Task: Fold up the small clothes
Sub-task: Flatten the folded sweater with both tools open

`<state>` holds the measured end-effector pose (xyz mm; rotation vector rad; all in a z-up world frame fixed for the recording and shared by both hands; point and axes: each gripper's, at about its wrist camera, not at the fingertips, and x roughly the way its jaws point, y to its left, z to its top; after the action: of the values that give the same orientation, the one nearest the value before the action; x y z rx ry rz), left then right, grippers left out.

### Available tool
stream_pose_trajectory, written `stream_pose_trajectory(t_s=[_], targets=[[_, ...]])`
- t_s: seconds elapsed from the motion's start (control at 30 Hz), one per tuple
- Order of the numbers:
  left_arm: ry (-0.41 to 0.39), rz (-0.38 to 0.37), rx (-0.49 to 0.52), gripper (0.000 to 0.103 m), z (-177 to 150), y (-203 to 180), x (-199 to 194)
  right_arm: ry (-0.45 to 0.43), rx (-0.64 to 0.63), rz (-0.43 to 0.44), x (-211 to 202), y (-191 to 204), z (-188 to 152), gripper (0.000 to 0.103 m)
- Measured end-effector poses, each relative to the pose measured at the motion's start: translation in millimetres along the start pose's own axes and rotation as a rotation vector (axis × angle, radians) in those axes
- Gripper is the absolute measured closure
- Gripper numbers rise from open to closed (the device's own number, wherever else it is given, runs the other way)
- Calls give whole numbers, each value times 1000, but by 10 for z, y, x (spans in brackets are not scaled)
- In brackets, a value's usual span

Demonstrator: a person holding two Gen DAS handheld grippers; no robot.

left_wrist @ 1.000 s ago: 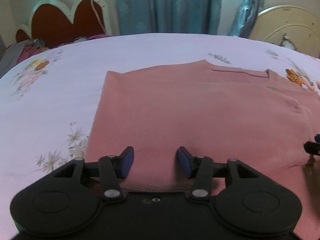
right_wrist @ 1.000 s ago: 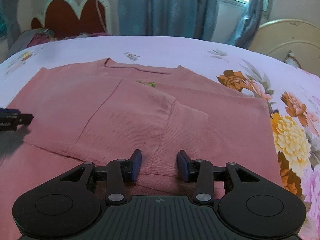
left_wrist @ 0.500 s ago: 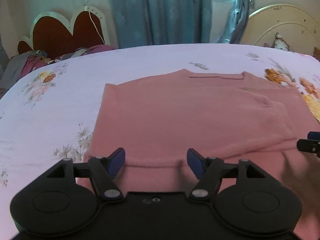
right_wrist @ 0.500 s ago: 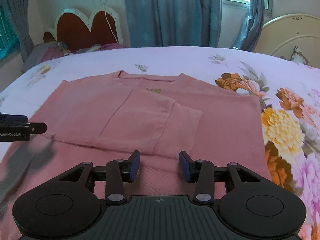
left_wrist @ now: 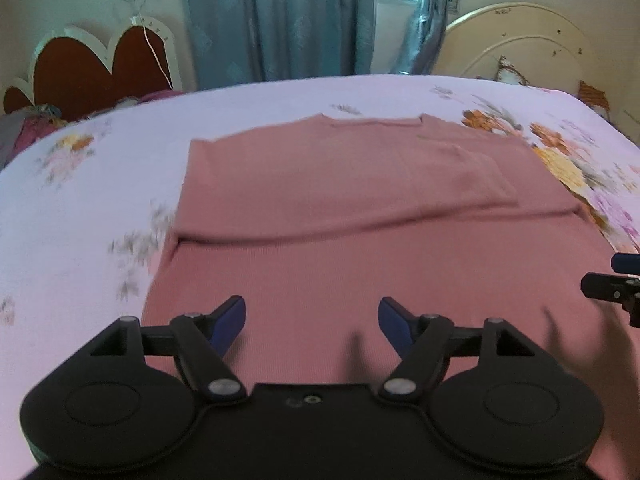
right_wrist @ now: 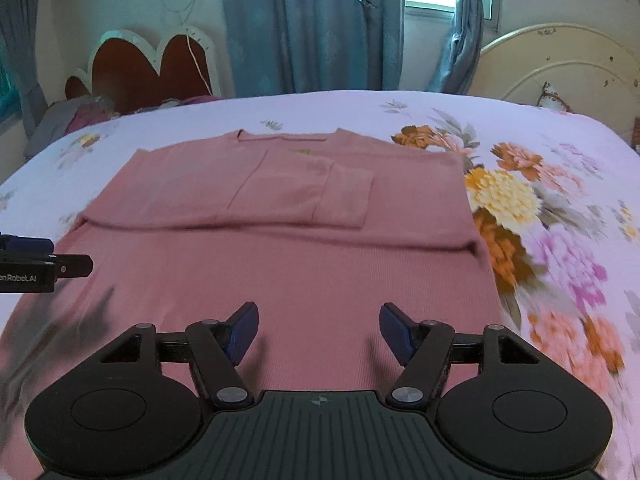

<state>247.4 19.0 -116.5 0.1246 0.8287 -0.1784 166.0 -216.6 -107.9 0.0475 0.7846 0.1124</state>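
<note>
The dusty-pink ribbed knit sweater (right_wrist: 280,264) is lying flat across the middle of the bed, neckline pointing away toward the curtains, hem nearest the cameras. Its sleeves are sitting folded inward on the chest, one cuff (right_wrist: 344,196) overlapping the other panel, and a folded edge (left_wrist: 360,228) is running straight across the body from side to side; this looks like a fold laid down so the garment is getting shorter and squarer. The near half is resting smooth and single-layered, probably awaiting the next fold.

The left gripper (left_wrist: 311,322) is hovering just above that near half with its blue pads spread apart and nothing between them but the fabric below, so it is released, its jaws having just been opening. The right gripper (right_wrist: 318,328) is doing the same on its side: jaws having just been widening, empty, off the cloth. Each one's tip is showing at the edge of the other's view, so they are working side by side, one per half of the sweater, likely so an edge stays level when lifted.

Around the garment the lilac bedsheet with printed orange and pink flowers (right_wrist: 540,208) is lying flat, giving a broad surface. Beyond are teal curtains (right_wrist: 312,24) and a cream curved headboard (right_wrist: 560,68).
</note>
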Motion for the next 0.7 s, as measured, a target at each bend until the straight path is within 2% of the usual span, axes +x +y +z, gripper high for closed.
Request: stream_pose_trajectory(t_s=[0.33, 0.7], targets=[[15, -45, -12, 31, -485, 154, -335, -7, 7, -27, -476, 164, -468, 37], [21, -30, -43, 32, -884, 347, -633, 24, 2, -26, -727, 218, -850, 37]])
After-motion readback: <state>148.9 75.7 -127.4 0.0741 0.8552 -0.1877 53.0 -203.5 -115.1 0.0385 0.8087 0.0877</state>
